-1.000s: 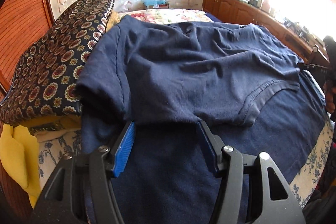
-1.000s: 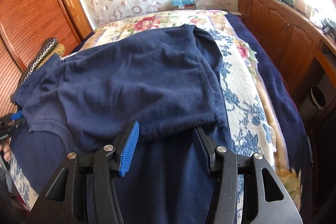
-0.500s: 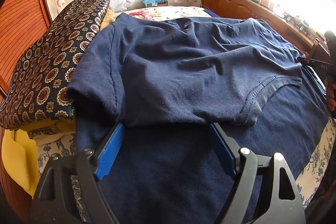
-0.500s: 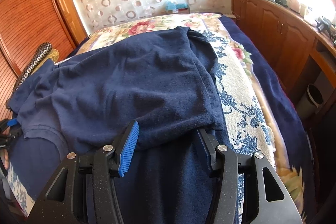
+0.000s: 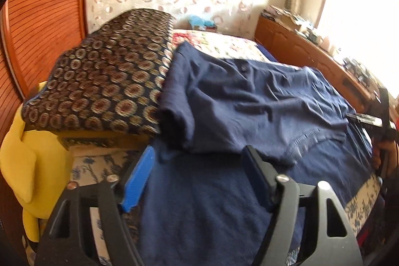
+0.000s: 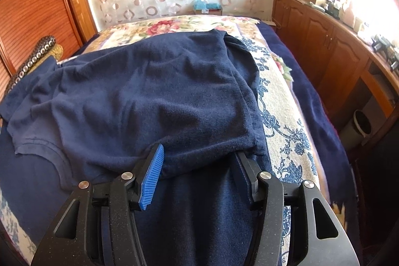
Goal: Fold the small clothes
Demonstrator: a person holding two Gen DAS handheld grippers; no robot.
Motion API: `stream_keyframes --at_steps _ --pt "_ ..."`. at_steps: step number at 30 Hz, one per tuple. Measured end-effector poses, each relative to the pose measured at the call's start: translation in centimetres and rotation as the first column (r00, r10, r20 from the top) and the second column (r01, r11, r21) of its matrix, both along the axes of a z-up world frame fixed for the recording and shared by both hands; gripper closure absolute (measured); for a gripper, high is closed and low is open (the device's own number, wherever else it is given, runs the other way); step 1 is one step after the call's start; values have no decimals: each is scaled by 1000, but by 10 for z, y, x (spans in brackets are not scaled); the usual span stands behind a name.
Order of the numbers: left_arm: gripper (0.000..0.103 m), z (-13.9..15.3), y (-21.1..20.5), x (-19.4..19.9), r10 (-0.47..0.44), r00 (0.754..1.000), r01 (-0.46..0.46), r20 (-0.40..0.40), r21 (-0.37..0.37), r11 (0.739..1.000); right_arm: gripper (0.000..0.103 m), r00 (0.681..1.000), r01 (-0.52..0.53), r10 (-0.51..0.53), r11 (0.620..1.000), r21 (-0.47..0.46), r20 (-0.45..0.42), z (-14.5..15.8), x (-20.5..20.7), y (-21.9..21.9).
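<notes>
Left gripper [image 5: 199, 161]: jaws were opened wider, then closed partway within the last half second; they stand moderately wide with nothing clamped. The folded edge of the navy T-shirt [image 5: 249, 104] that lay between the pads a second ago is now clear of the tips, just ahead of them, and the view is pulled back and shifted, with more of the patterned cushion [image 5: 104, 76] and the yellow cloth [image 5: 30, 166] exposed. This is read as a release and retreat on the left side.

Right gripper [image 6: 199, 161]: little change is seen. Jaws are held at medium width, and the shirt's hem edge drapes over both pad tips. Whether the pads actually pinch the cloth cannot be told; the gap looks too wide for a thin-fabric grip.

The shirt is laid on the navy blanket [image 6: 199, 216] across the bed [image 6: 286, 116], bottom half folded up over the top, the collar [image 5: 311, 138] showing under the folded edge and the sleeve bunched against the cushion.

Judgement: the first crosswise fold is set down. The sleeve side is still untidy and wrinkles remain, so further folds are likely needed.
</notes>
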State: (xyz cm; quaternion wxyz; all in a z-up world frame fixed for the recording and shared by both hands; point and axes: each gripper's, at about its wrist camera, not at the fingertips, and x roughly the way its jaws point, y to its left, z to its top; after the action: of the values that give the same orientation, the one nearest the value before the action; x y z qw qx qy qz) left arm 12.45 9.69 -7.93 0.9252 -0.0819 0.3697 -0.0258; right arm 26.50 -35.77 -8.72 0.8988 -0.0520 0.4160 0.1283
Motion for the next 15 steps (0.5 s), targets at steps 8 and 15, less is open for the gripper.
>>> stream_keyframes --at_steps 8,15 --pt "66 5 10 11 52 998 -52 25 12 999 48 1000 2 -1 999 -32 5 -1 0 3" --pt "74 -2 7 7 48 999 -48 9 22 999 48 1000 2 -1 999 -34 5 -1 0 4"
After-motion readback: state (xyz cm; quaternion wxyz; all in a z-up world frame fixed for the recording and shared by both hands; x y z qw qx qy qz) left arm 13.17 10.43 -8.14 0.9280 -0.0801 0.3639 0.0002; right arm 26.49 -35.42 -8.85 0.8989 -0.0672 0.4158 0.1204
